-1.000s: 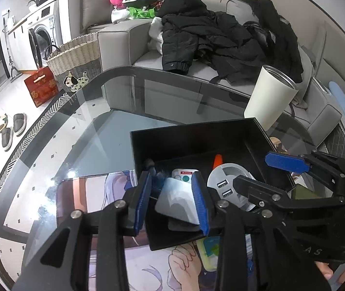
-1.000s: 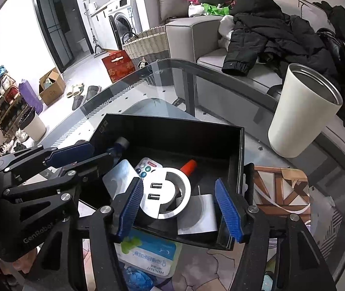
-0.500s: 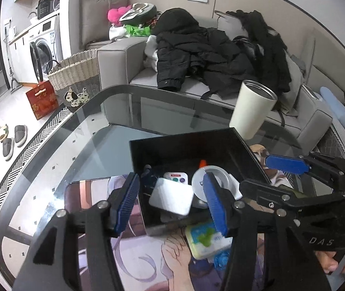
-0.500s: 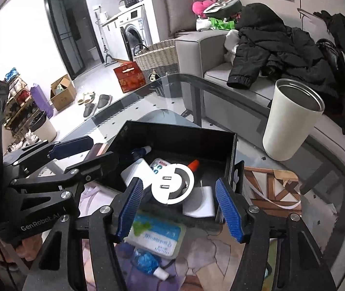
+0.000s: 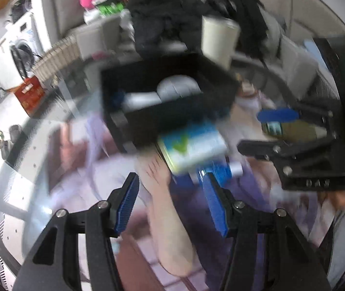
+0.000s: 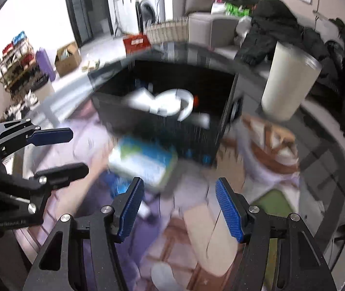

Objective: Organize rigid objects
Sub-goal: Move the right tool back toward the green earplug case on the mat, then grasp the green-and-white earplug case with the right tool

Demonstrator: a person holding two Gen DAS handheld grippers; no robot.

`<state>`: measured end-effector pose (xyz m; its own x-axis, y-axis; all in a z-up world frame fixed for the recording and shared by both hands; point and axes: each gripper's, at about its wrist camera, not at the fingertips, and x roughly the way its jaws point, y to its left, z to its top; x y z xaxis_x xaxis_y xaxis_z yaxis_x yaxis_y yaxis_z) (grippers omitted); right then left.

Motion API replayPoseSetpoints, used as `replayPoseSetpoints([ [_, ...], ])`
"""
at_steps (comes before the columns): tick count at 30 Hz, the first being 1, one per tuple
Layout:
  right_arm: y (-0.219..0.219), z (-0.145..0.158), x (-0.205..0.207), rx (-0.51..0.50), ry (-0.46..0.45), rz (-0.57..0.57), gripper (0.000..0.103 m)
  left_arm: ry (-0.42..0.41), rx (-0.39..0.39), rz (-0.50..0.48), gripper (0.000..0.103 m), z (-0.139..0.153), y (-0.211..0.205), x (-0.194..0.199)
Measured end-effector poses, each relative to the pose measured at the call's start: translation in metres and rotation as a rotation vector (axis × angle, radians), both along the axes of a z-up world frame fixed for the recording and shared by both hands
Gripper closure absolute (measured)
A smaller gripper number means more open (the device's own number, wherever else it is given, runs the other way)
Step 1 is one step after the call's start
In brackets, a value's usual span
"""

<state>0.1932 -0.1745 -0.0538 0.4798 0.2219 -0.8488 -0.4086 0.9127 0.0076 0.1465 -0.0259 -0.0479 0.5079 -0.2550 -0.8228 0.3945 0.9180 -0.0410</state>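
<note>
Left tongs (image 5: pixel 172 206): spread wide, holding nothing, above the printed mat
Right tongs (image 6: pixel 179 207): spread wide, holding nothing
Black box (image 6: pixel 162 131): on the desk (image 6: pixel 323 145) ahead of both tongs, white items blurred inside
Green-and-white pack (image 5: pixel 191 145): flat against the box's near wall, long axis crosswise

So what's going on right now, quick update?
Both claws open, empty: left, right. Black box holds white items. Packet lies outside against the box. Picture blurred.
</note>
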Motion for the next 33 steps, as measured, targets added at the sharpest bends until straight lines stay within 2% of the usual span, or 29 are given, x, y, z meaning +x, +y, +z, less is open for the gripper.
replayPoseSetpoints([
  [4,0.000,-0.019,-0.005,-0.032,0.028,0.013,0.045,0.060,0.030,-0.021,0.048,-0.019,-0.008,-0.002],
  [11,0.012,-0.023,-0.006,-0.020,0.038,0.042,0.048,0.045,0.023,0.011,0.048,-0.017,-0.003,0.001],
  [23,0.037,-0.023,-0.008,0.023,0.075,0.100,0.049,0.039,0.008,0.012,0.048,-0.016,0.009,-0.005],
  [29,0.028,-0.022,-0.005,0.016,0.073,0.066,0.050,0.036,0.002,0.007,0.048,-0.014,0.006,-0.004],
  [33,0.027,-0.032,-0.007,0.006,0.099,0.076,0.052,0.031,0.004,-0.003,0.048,-0.013,0.001,-0.004],
])
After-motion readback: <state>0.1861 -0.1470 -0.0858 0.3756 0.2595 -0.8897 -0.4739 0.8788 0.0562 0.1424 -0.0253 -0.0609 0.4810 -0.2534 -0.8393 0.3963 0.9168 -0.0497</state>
